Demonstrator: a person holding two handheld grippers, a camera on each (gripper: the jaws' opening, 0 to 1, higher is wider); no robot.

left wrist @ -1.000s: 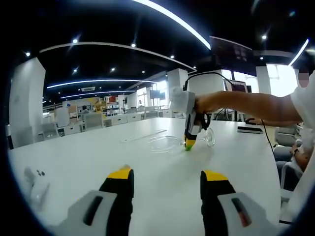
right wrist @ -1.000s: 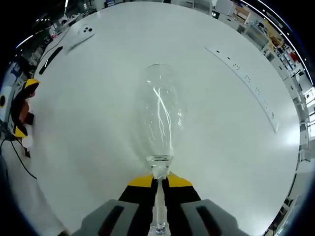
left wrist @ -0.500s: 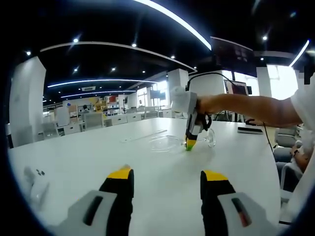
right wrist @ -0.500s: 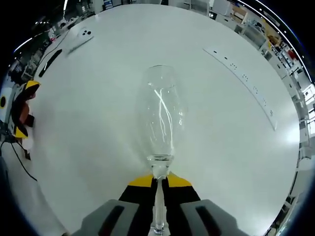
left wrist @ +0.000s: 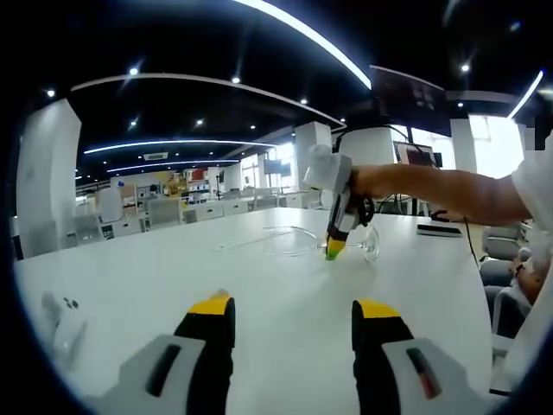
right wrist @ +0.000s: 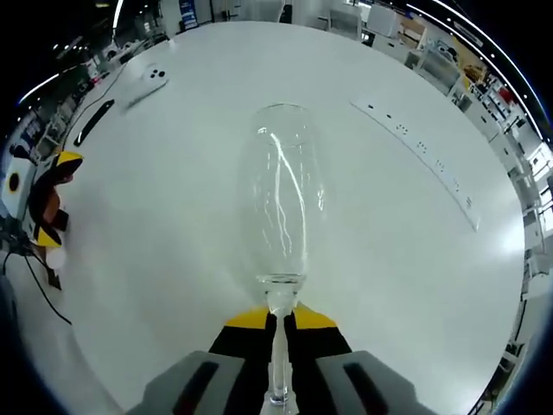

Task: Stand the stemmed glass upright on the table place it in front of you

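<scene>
A clear stemmed glass (right wrist: 281, 207) points away from me in the right gripper view, bowl far, stem running down between the jaws. My right gripper (right wrist: 281, 318) is shut on the stem. In the left gripper view the same right gripper (left wrist: 333, 252), held by a person's hand, points down at the white table (left wrist: 276, 294) with the glass (left wrist: 298, 241) lying nearly level, its bowl slightly lifted and its foot to the right. My left gripper (left wrist: 292, 307) hovers low over the near table, open, nothing between its yellow-tipped fingers.
A white phone (right wrist: 154, 76) and a dark pen-like object (right wrist: 93, 120) lie at the table's far left in the right gripper view. A long power strip (right wrist: 415, 147) runs along the right. The left gripper (right wrist: 47, 203) shows at the left edge. Chairs and desks stand beyond.
The right gripper has lifted and tilted slightly, raising the glass bowl off the table. The left gripper has stayed still.
</scene>
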